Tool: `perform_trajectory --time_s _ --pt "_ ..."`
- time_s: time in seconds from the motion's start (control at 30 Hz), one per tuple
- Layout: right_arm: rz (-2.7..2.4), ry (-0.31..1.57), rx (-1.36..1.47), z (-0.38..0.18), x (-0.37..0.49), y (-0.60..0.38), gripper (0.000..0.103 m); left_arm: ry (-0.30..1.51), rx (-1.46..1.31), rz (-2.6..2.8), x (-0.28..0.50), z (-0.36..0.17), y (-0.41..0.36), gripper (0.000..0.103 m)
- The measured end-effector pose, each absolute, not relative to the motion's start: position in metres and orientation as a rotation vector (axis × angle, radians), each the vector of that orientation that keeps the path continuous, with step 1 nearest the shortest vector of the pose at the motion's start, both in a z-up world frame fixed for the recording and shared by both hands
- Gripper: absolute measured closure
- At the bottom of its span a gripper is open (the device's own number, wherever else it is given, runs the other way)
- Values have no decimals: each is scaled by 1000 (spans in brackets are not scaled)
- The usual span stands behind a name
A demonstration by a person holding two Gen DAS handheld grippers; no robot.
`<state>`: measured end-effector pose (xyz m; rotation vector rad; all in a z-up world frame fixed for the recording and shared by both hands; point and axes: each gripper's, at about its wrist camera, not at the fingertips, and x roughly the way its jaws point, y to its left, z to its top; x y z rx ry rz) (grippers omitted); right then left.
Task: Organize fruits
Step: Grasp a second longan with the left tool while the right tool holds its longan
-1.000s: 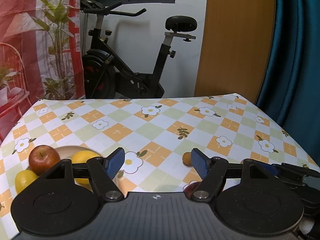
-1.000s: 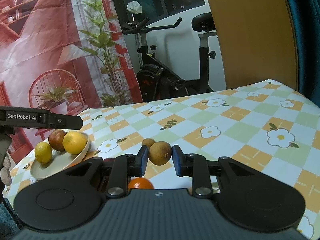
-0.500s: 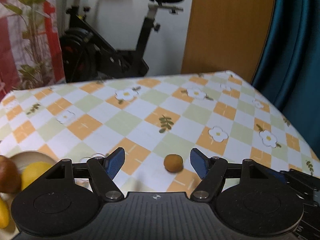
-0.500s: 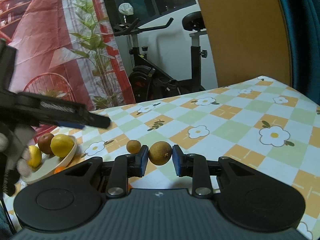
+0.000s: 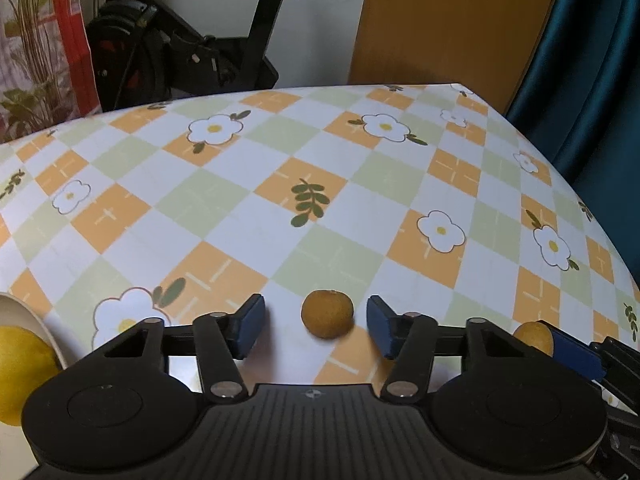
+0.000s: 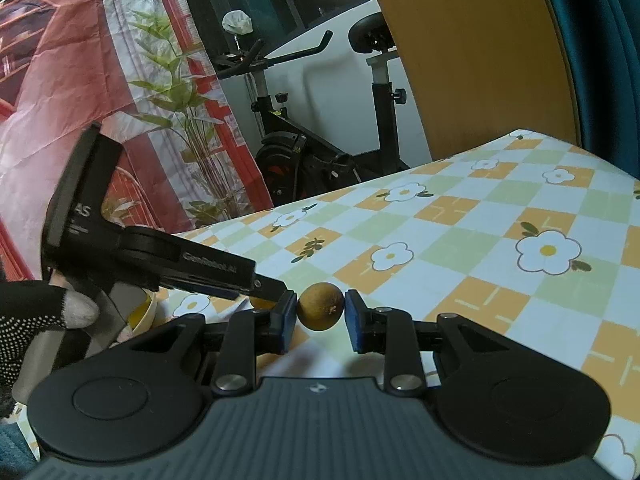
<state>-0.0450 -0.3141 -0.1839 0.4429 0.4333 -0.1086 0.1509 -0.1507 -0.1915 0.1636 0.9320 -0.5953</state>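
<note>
A small brown round fruit (image 5: 327, 313) lies on the checked tablecloth between the blue pads of my left gripper (image 5: 316, 324). Its jaws are closing, and a gap still shows on each side of the fruit. My right gripper (image 6: 321, 316) is shut on a second brown fruit (image 6: 320, 306), held just above the table. That same held fruit (image 5: 534, 336) shows at the right edge of the left wrist view. From the right wrist view the left gripper's body (image 6: 160, 260) reaches in from the left, with a gloved hand (image 6: 36, 320) behind it.
A white bowl (image 5: 36, 322) with a yellow lemon (image 5: 22, 372) sits at the near left. An exercise bike (image 6: 320, 152) and a wooden panel (image 5: 448, 20) stand beyond the table's far edge. A teal curtain (image 5: 592, 60) hangs on the right.
My left gripper has moved right and down, away from the bowl, to straddle the small brown fruit, and its jaws have narrowed. The right gripper stays put with its fruit.
</note>
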Motion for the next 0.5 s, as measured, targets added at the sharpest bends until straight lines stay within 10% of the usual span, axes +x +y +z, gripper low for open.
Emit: perform_trajectory --time_s 0.2,0.5 --pt "-104 439 448 -184 -45 -313 74 926 148 -600 152 -191 -150 73" --pt "-104 440 447 -184 -44 -313 74 898 129 -605 144 -184 -144 73"
